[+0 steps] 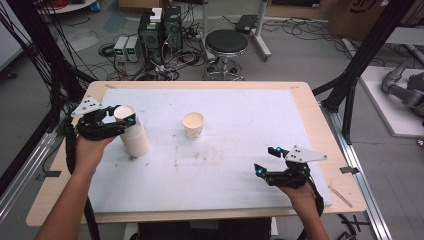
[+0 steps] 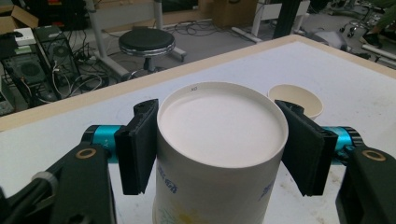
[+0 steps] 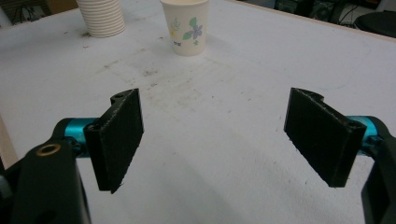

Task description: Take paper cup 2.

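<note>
A stack of white paper cups (image 1: 135, 137) stands upside down on the left of the white mat. My left gripper (image 1: 124, 116) is shut on its top cup. In the left gripper view both black pads (image 2: 140, 144) press the sides of the upturned top cup (image 2: 219, 126). A single paper cup with a flower print (image 1: 193, 125) stands upright near the mat's middle and appears behind the stack (image 2: 299, 95). My right gripper (image 1: 265, 160) rests low at the right front, open, with bare mat between its jaws (image 3: 224, 135). From there the lone cup (image 3: 186, 27) and the stack (image 3: 102, 17) stand farther off.
The white mat (image 1: 240, 185) covers most of the wooden table (image 1: 320, 125); it is smudged near the middle. Beyond the far edge stand a black stool (image 1: 226, 42), computer towers (image 1: 160, 30) and loose cables. Black frame posts (image 1: 350, 80) flank the table.
</note>
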Motion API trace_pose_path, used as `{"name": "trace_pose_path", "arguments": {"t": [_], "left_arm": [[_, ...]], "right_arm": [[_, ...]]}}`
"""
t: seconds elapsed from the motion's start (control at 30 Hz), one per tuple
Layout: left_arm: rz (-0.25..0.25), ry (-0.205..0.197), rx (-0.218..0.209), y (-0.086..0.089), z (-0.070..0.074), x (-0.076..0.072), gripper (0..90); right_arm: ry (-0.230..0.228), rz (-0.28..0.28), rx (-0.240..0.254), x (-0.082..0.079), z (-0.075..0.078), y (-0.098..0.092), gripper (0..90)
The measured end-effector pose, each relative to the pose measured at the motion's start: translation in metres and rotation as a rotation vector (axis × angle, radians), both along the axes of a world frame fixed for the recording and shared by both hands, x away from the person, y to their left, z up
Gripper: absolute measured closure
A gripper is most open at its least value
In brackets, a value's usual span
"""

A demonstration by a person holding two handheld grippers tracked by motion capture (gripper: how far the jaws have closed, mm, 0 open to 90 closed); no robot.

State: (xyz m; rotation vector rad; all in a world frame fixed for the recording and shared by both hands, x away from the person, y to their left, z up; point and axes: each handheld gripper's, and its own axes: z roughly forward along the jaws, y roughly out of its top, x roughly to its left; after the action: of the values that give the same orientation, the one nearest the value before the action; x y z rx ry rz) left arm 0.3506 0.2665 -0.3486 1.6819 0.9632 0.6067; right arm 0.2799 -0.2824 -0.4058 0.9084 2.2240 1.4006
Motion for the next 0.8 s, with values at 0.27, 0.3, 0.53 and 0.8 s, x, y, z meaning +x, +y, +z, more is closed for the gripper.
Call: {"name": "trace_pose_path", "arguments": {"t": [0.27,0.3,0.53,0.8], "left_arm": [[0.0,-0.062,-0.037,0.003,0.017,-0.007,34.3],[0.0,-0.07,-0.035,0.003,0.02,-0.008,34.4],[0.008,-0.136,-0.064,0.005,0.039,-0.014,34.8],[0.037,-0.243,-0.093,-0.001,0.062,-0.025,35.6]], "right_arm": [[-0.001,0.0,0.0,0.0,0.0,0.0,20.3],[0.005,0.001,0.001,0.0,0.0,0.001,20.2],[0.008,0.003,0.002,-0.001,0.0,0.002,20.2],[0.004,-0.003,0.0,-0.001,0.0,0.001,20.2]]}}
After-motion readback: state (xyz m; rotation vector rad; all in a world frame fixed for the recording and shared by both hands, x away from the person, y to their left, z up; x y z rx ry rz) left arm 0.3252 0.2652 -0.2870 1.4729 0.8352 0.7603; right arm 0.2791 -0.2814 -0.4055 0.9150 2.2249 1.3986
